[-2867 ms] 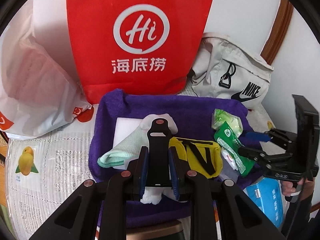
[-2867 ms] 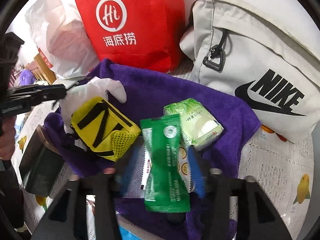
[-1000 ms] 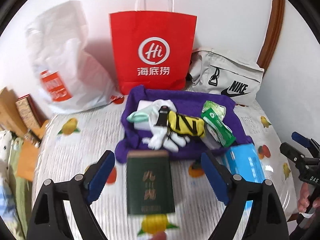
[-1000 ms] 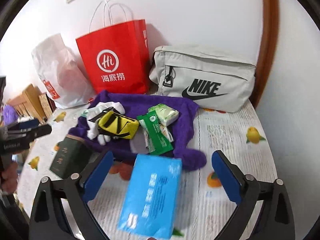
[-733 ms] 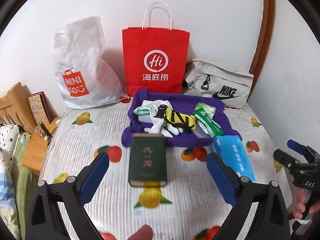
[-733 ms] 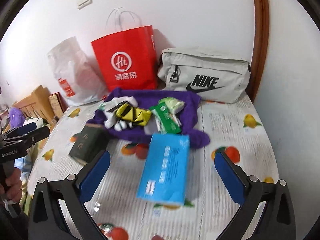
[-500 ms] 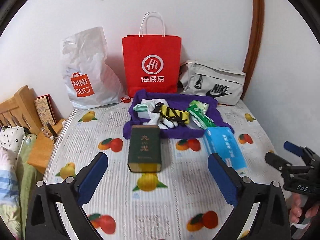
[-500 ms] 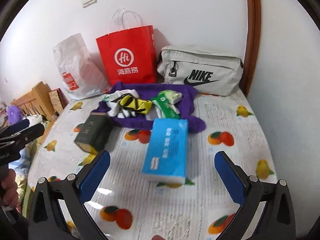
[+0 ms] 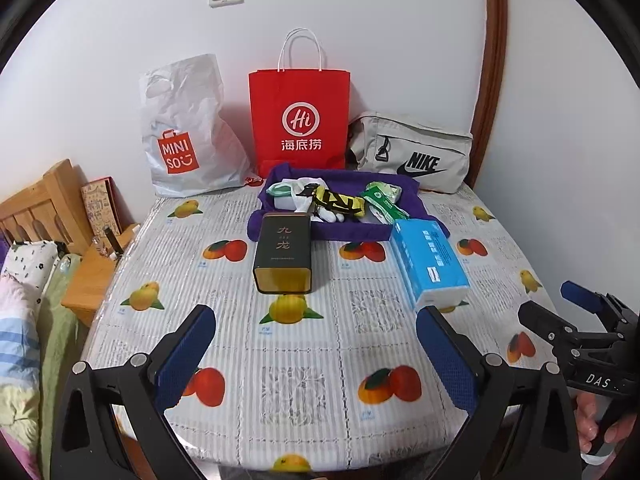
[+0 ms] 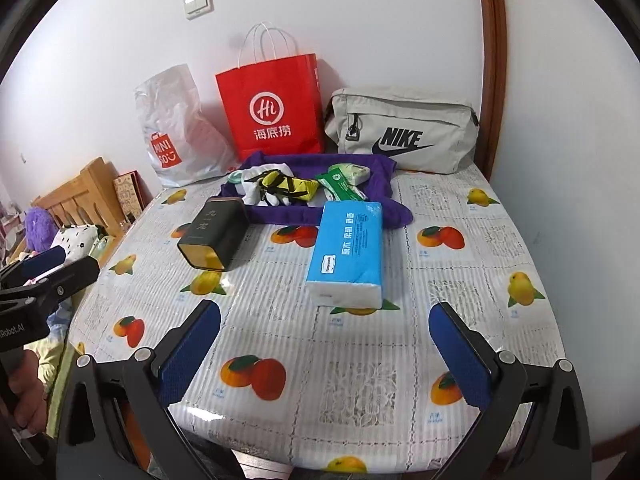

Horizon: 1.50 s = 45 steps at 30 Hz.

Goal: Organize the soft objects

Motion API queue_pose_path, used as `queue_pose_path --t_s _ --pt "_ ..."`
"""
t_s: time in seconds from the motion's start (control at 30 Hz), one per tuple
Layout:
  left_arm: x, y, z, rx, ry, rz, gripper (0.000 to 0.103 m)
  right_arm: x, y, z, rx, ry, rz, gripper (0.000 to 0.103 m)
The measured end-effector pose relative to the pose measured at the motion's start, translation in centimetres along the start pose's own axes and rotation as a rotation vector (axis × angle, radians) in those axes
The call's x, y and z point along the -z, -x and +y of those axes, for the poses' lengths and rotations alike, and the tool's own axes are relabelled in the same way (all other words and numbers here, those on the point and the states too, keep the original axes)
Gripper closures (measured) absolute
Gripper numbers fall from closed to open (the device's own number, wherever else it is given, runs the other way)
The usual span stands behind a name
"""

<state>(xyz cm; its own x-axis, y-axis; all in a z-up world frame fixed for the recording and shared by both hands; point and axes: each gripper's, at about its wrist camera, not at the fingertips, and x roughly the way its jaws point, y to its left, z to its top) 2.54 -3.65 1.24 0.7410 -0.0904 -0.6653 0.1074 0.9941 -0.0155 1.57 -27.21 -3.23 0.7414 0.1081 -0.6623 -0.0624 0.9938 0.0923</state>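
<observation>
Both the left gripper (image 9: pixel 312 354) and right gripper (image 10: pixel 324 350) gape wide and empty low in frame, soft items piled on the purple towel (image 9: pixel 352 230) upper center of the worktop (image 9: pixel 320 360), blue tissue pack (image 10: pixel 348 248) just beside it.

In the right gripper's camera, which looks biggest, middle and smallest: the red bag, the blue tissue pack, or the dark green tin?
1. Red bag, biggest even though it is farthest away.
2. Blue tissue pack.
3. Dark green tin, smallest, though the tin and pack look fairly close in size.
</observation>
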Motion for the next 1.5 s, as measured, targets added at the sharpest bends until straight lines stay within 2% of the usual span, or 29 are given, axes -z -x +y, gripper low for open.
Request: queue_pose_path --t_s 0.33,1.5 --pt "1.1 2.2 -0.2 -0.005 0.007 -0.033 0.002 1.0 2.1 0.6 0.009 0.011 -0.028 0.001" --pt "1.4 2.1 0.3 -0.029 0.0 -0.011 0.002 1.1 2.2 0.7 0.032 0.014 -0.019 0.0"
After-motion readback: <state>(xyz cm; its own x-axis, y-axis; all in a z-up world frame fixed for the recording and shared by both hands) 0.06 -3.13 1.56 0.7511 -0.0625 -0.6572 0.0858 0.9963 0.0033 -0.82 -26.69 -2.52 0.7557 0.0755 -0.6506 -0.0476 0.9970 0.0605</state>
